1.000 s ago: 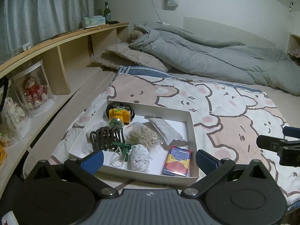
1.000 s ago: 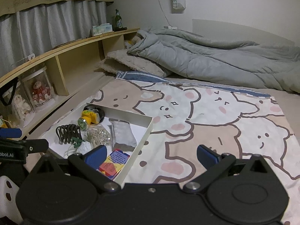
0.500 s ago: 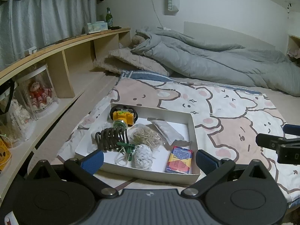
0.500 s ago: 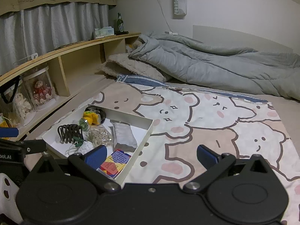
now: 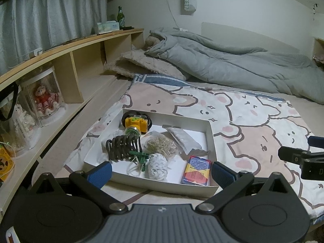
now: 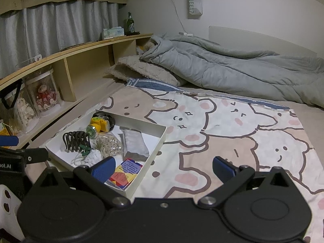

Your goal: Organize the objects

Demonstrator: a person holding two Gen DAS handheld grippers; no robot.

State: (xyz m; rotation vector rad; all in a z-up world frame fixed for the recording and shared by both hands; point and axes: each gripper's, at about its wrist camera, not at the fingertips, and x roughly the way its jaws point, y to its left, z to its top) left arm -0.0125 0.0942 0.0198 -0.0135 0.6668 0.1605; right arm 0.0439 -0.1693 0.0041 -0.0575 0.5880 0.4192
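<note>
Left wrist view has both the left gripper and right gripper spread wide, empty, above the white box — probably pre-grab, next pick one item, maybe the colourful card pack.

Small items in white box

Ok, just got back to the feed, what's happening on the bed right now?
Nothing is being held. The left claw hangs open over the near edge of the white tray on the bear blanket, and the right claw is open beside it. The hair clip, yellow headlamp, rubber bands and colourful box all sit in the tray.
</note>
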